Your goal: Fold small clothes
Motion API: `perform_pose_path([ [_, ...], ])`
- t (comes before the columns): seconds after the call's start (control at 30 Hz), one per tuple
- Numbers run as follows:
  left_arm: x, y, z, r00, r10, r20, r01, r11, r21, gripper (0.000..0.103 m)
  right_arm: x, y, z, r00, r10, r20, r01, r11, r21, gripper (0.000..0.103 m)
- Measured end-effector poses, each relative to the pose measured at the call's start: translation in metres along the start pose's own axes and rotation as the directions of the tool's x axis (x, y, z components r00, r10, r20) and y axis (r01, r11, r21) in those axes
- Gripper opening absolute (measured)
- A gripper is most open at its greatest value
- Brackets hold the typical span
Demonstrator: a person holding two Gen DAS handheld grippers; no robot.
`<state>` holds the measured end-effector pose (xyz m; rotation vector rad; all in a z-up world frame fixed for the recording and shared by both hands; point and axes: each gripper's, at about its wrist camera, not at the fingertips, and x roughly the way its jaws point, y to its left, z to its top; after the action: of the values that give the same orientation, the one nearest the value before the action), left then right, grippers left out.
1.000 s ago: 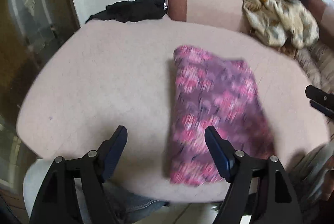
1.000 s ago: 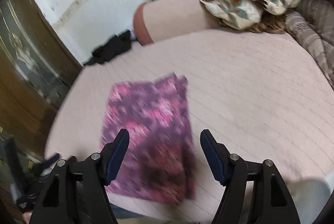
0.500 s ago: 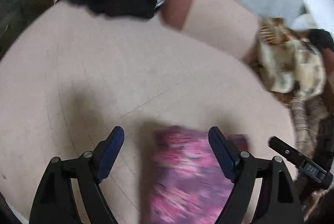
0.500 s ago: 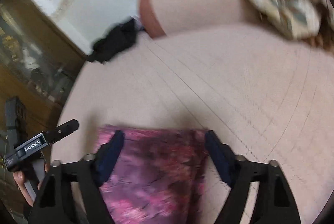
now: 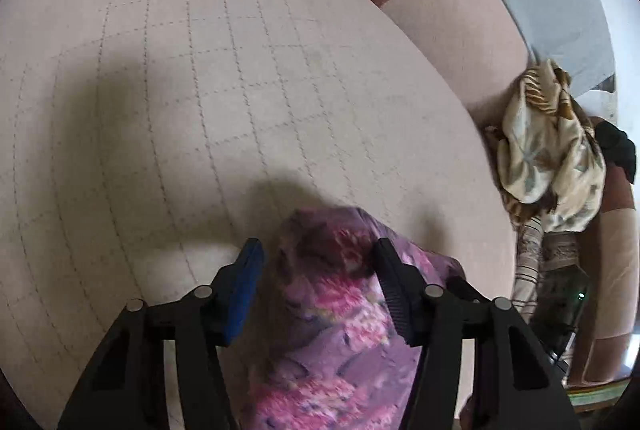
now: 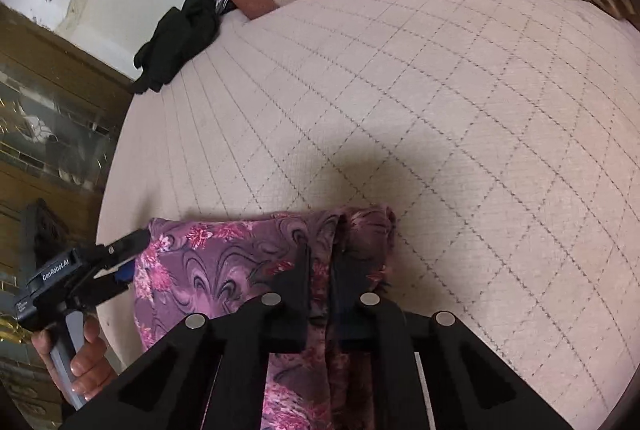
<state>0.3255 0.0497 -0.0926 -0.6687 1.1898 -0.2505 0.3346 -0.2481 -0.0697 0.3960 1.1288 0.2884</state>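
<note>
**While one corner is pinched, the other is still free**

Because the quilted bed cover (image 6: 460, 101) is soft and wide, the purple flowered cloth (image 6: 224, 262) lying at its near edge can drag and wrinkle if it is pulled flat instead of lifted. The cloth is already folded in several layers, so I think the biggest risk is that only the top layers follow and the fold opens. The right gripper (image 6: 322, 262) has its jaws nearly together on the far right corner of the cloth. The left gripper (image 5: 316, 262) stands wide apart around the other far corner, holding nothing. If the right side moves first, the cloth may twist, or the small corner may slip out.
</note>
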Motion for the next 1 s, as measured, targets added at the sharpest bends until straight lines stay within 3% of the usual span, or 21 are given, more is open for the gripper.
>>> perform_pose_path([
  [0.2, -0.011, -0.009, -0.012, 1.0, -0.007, 0.006, 0.007, 0.999, 0.032, 0.059, -0.004, 0.003, -0.007, 1.0, -0.022, 0.02, 0.023, 1.0, -0.013, 0.008],
  [0.33, 0.0, -0.012, -0.01, 0.999, 0.042, 0.019, -0.043, 0.997, 0.059, 0.064, 0.007, 0.0, -0.003, 1.0, -0.017, 0.009, 0.016, 1.0, 0.014, 0.01],
  [0.43, 0.013, -0.003, -0.006, 0.999, 0.032, -0.003, -0.032, 0.999, 0.016, 0.064, 0.005, -0.007, -0.001, 0.999, 0.027, 0.029, -0.028, 0.998, 0.057, 0.02],
  [0.53, 0.017, 0.007, -0.003, 0.999, -0.022, -0.024, 0.021, 0.999, -0.044, 0.056, 0.012, -0.012, 0.001, 0.998, 0.046, 0.035, -0.049, 0.995, 0.088, 0.021],
  [0.63, 0.015, 0.005, -0.005, 1.0, -0.023, -0.013, 0.022, 0.999, -0.032, 0.046, 0.016, -0.014, 0.002, 0.997, 0.067, 0.049, -0.072, 0.992, 0.105, 0.02],
  [0.67, 0.012, 0.004, -0.006, 1.0, -0.02, -0.008, 0.019, 0.999, -0.025, 0.04, 0.015, -0.013, 0.002, 0.997, 0.058, 0.047, -0.062, 0.993, 0.1, 0.01],
  [0.7, 0.008, 0.002, -0.007, 0.999, -0.033, -0.006, 0.032, 0.999, -0.025, 0.034, 0.009, -0.012, 0.002, 0.997, 0.054, 0.06, -0.06, 0.993, 0.097, 0.006],
  [0.77, -0.01, -0.001, -0.01, 0.994, -0.111, 0.014, 0.111, 0.993, -0.032, 0.033, -0.02, -0.005, 0.003, 0.988, 0.071, 0.137, -0.083, 0.993, 0.087, 0.005],
  [0.83, -0.018, -0.006, -0.009, 0.988, -0.149, 0.036, 0.149, 0.989, 0.01, 0.033, -0.044, 0.008, 0.003, 0.978, 0.01, 0.208, -0.017, 0.999, 0.032, 0.004],
  [0.87, -0.012, -0.006, -0.008, 0.992, -0.125, 0.026, 0.125, 0.992, 0.01, 0.033, -0.043, 0.008, 0.004, 0.976, -0.018, 0.216, 0.012, 1.0, 0.027, 0.004],
  [0.93, 0.01, -0.001, -0.005, 0.999, -0.036, -0.017, 0.036, 0.999, -0.007, 0.036, -0.015, -0.002, 0.006, 0.988, -0.078, 0.136, 0.071, 0.996, 0.055, 0.004],
  [1.0, 0.017, -0.004, -0.006, 0.999, 0.033, 0.006, -0.033, 0.999, 0.035, 0.052, 0.012, -0.008, 0.003, 0.989, -0.129, 0.073, 0.125, 0.991, 0.056, 0.004],
])
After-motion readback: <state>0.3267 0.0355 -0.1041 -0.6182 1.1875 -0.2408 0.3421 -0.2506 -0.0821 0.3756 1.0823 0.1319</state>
